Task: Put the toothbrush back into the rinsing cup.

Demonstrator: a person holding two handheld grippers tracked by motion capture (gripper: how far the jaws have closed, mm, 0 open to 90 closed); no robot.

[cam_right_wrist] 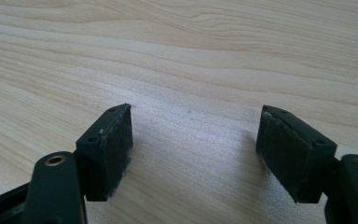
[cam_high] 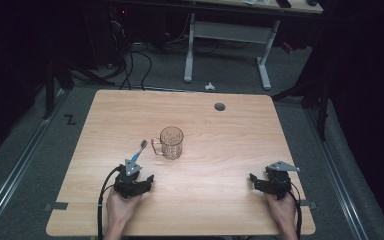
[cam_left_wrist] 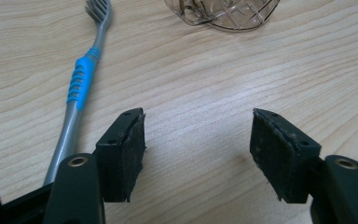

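On the pale wood-grain surface [cam_high: 205,200] a grey toothbrush with a blue ribbed grip [cam_high: 138,152] lies flat, its bristled head pointing away from the person and toward the far left, its handle end running back beside the left tool [cam_high: 139,172]. In the left gripper view the toothbrush [cam_left_wrist: 81,81] lies just outside the left-hand jaw, its handle passing that jaw's outer side, not between the pads; nothing but bare wood shows between the two black jaws, which stand wide apart. Just beyond the brush head and a little to its right stands a clear, patterned glass mug with a handle [cam_high: 170,143], upright and close to the brush without touching it; its rounded base [cam_left_wrist: 223,14] shows at the top edge of the left gripper view. The right tool [cam_high: 256,181] rests near the surface's near right corner, well apart from the mug and the brush. In the right gripper view its jaws are likewise spread wide over bare wood, gripping nothing.
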